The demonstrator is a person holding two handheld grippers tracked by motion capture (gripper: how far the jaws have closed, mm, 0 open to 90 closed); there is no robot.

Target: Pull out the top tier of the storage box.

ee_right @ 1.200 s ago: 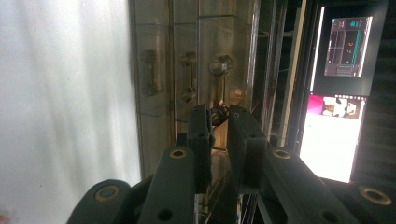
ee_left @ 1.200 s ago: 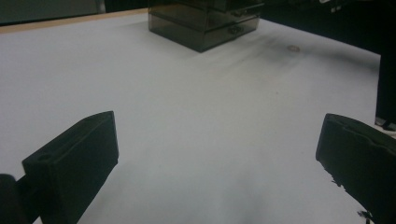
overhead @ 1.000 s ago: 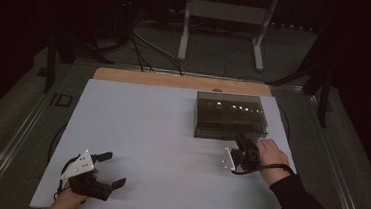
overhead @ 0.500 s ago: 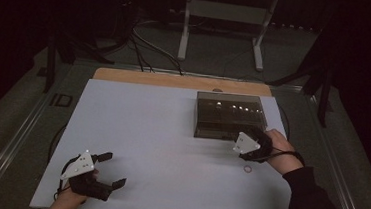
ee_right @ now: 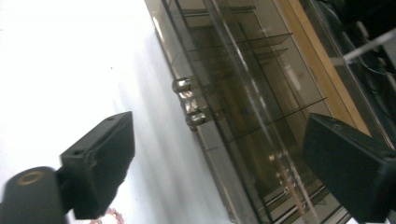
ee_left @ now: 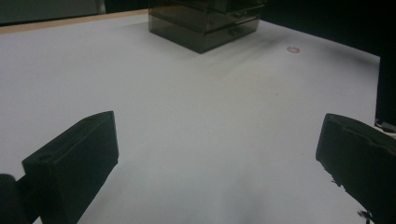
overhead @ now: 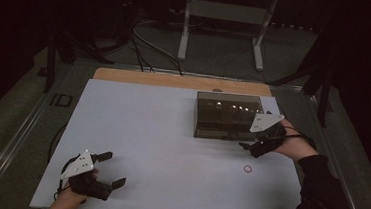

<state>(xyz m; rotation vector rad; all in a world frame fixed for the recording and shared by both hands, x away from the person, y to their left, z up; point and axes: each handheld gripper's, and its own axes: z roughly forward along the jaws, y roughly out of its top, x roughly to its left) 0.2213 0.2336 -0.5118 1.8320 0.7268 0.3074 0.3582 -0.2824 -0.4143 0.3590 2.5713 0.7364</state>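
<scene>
R gripper (overhead: 259, 146) sits at the front-right corner of the smoked acrylic drawer box (overhead: 225, 118), jaws spread wide w/ nothing between them; they've just been opening. In the right gripper view the round metal drawer knobs (ee_right: 189, 103) line up between the jaws, so I judge the aim is a knob pull. Small pink ring (overhead: 247, 168) lies flat on the white desk (overhead: 161, 132), at about 6 o'clock from that gripper, apart from it (prob. meant for a drawer, so it's left close by). L gripper (overhead: 110, 169) rests at the desk's 7 o'clock corner, jaws spread, empty, parked out of the way.
</scene>
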